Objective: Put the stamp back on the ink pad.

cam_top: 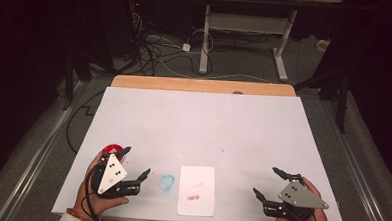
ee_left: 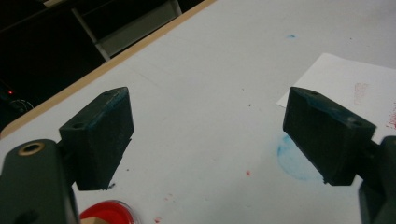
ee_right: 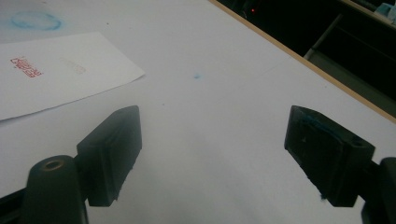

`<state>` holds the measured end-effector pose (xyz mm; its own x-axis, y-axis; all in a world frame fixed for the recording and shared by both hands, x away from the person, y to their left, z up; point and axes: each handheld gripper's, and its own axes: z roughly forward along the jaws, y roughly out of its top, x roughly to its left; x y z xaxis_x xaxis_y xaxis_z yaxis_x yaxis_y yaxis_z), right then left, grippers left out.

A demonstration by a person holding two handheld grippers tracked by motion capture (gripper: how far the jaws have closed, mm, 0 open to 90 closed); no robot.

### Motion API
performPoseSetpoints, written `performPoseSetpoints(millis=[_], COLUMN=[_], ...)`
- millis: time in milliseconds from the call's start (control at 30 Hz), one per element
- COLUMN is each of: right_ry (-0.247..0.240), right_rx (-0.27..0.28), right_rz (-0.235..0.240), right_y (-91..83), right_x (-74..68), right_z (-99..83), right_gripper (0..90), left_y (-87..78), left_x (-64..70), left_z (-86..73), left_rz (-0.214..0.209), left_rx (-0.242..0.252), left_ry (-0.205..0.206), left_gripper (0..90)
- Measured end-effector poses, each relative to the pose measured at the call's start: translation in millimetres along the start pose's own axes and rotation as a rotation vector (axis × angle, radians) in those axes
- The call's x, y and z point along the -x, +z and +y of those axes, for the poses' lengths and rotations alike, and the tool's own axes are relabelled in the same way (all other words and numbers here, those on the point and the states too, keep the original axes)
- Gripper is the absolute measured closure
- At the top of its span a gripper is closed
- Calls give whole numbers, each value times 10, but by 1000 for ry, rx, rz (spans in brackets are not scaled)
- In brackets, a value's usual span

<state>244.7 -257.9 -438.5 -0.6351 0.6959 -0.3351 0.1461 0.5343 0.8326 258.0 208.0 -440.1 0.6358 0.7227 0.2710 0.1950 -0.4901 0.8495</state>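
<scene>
A white sheet of paper [cam_top: 196,190] with a red stamp mark lies at the table's front middle; it also shows in the left gripper view [ee_left: 355,84] and the right gripper view [ee_right: 56,74]. A red ink pad [cam_top: 113,149] sits at the front left, just behind my left gripper [cam_top: 136,163], and its rim peeks in low in the left gripper view [ee_left: 109,215]. My left gripper [ee_left: 208,135] is open with nothing between its jaws. My right gripper [cam_top: 270,183] rests at the front right, open and empty, over bare table [ee_right: 212,149].
A blue ink ring [cam_top: 167,182] stains the white table cover [cam_top: 203,126] between the left gripper and the paper. Small red specks [ee_left: 247,173] lie near the pad. The wooden table edge [cam_top: 200,84] runs along the back; cables and a desk frame [cam_top: 207,36] lie on the floor beyond.
</scene>
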Motion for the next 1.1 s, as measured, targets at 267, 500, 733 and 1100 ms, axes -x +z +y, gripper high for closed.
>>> performPoseSetpoints(millis=[267, 500, 733, 1100], right_ry=[0, -4, -8, -5], right_rx=[12, 30, 28, 33], right_rz=[-19, -35, -24, -32], right_y=[-36, -68, -57, -78], right_x=[1, -13, -16, -11], right_z=[-13, 33, 24, 26], right_gripper=[187, 188, 188, 190], left_y=[43, -10, 16, 36], left_x=[111, 99, 93, 93], left_z=[-85, -105, -97, -95], left_rz=[-31, -39, -42, -42], left_rx=[-38, -29, -37, -44], left_ry=[19, 16, 18, 21], left_gripper=[161, 161, 161, 161])
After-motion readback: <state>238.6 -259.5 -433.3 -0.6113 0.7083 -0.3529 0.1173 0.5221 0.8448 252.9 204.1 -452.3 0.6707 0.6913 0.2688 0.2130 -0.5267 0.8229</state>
